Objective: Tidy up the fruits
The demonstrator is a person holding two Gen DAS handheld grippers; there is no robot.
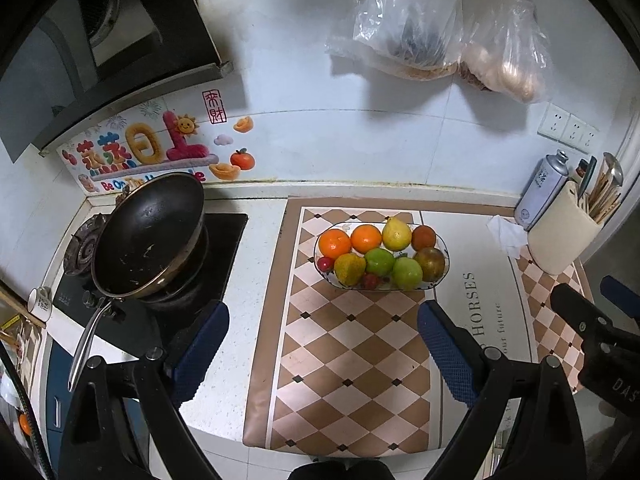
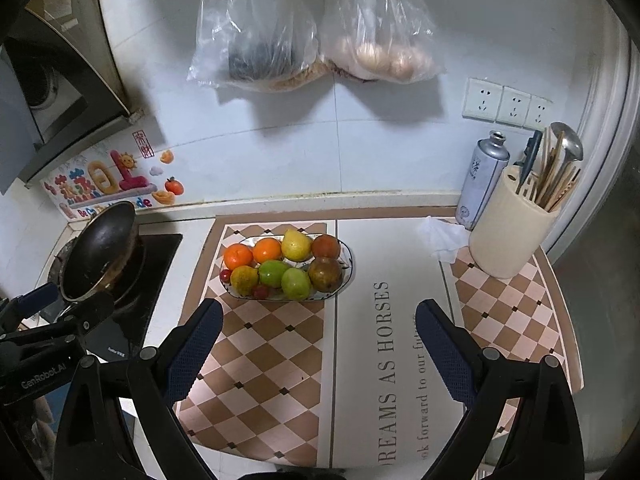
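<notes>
An oval glass fruit dish [image 1: 443, 249] [image 2: 349, 257] stands on the checkered mat [image 1: 348, 344] [image 2: 260, 344]. It holds two oranges [image 1: 335, 241] [image 2: 238, 256], a yellow pear [image 1: 397, 234] [image 2: 296, 245], two green apples [image 1: 407, 273] [image 2: 296, 283], a yellow-green pear [image 1: 349, 268] [image 2: 244, 280], two brownish fruits [image 1: 430, 263] [image 2: 325, 274] and small red fruits [image 1: 370, 281] [image 2: 260, 291]. My left gripper [image 1: 323, 344] is open and empty, held short of the dish. My right gripper [image 2: 319, 344] is open and empty, to the dish's right front.
A black wok [image 1: 148, 236] [image 2: 100, 252] sits on the stove at left. A cream utensil holder [image 1: 562, 236] [image 2: 512, 224], a spray can [image 1: 540, 192] [image 2: 480, 184] and crumpled tissue [image 1: 506, 234] [image 2: 444, 240] stand at right. Plastic bags [image 1: 440, 28] [image 2: 312, 28] hang on the wall.
</notes>
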